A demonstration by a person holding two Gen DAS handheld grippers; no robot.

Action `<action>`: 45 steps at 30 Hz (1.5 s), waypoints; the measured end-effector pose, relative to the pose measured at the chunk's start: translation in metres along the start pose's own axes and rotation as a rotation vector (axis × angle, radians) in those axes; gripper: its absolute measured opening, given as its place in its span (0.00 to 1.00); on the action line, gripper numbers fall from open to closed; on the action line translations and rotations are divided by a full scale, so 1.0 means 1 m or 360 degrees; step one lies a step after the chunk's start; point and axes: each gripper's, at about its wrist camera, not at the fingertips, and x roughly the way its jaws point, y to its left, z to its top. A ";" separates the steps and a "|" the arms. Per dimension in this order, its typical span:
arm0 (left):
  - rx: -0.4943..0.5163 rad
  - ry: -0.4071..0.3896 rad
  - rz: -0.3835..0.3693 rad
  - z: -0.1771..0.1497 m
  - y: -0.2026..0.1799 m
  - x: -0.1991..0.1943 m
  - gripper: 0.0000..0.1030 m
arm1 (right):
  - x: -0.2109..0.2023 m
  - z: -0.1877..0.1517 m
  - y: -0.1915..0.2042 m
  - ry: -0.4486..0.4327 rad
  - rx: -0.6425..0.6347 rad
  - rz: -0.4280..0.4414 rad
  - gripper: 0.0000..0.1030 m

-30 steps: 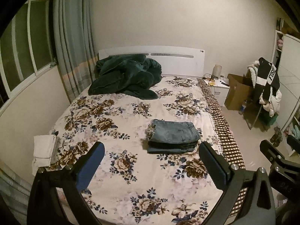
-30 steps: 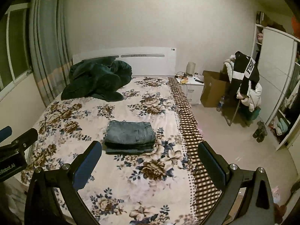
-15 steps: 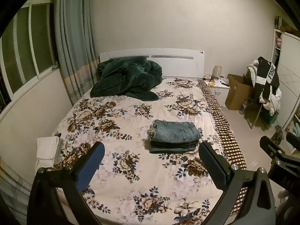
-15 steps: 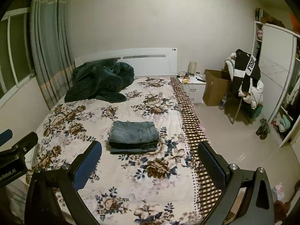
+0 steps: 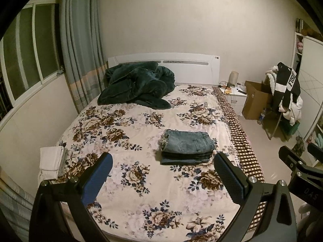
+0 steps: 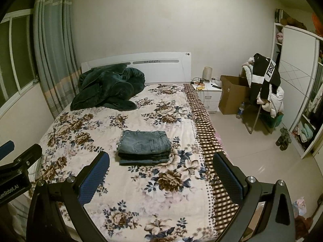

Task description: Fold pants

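Observation:
Blue denim pants (image 5: 187, 148) lie folded in a neat rectangular stack on the floral bedspread (image 5: 141, 191), right of the bed's middle. They also show in the right wrist view (image 6: 145, 147). My left gripper (image 5: 162, 163) is open and empty, held above the foot of the bed, well back from the pants. My right gripper (image 6: 161, 162) is open and empty too, at a similar distance. Each gripper's body shows at the edge of the other's view.
A dark green blanket (image 5: 137, 84) is heaped by the white headboard (image 5: 191, 66). Folded white cloths (image 5: 51, 163) lie at the bed's left edge. A nightstand (image 6: 210, 94), cardboard box (image 6: 232, 94), chair with clothes (image 6: 264, 84) and wardrobe (image 6: 298, 76) stand right.
Both grippers have drawn back and risen away from the bed, so the folded pants look smaller and farther off. The pants have not moved. Both grippers stay open.

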 end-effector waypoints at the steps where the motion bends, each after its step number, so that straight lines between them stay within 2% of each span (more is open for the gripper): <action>1: 0.0000 -0.0002 0.0002 0.000 -0.002 -0.003 1.00 | 0.000 0.000 0.000 -0.0001 -0.0003 -0.0004 1.00; 24: -0.0008 -0.0013 0.0008 0.004 -0.011 -0.018 1.00 | -0.006 -0.001 0.002 0.0010 0.0001 0.0029 1.00; 45: -0.0013 -0.0018 -0.0004 0.009 -0.002 -0.013 0.99 | -0.003 -0.005 0.010 0.0019 -0.0003 0.0028 1.00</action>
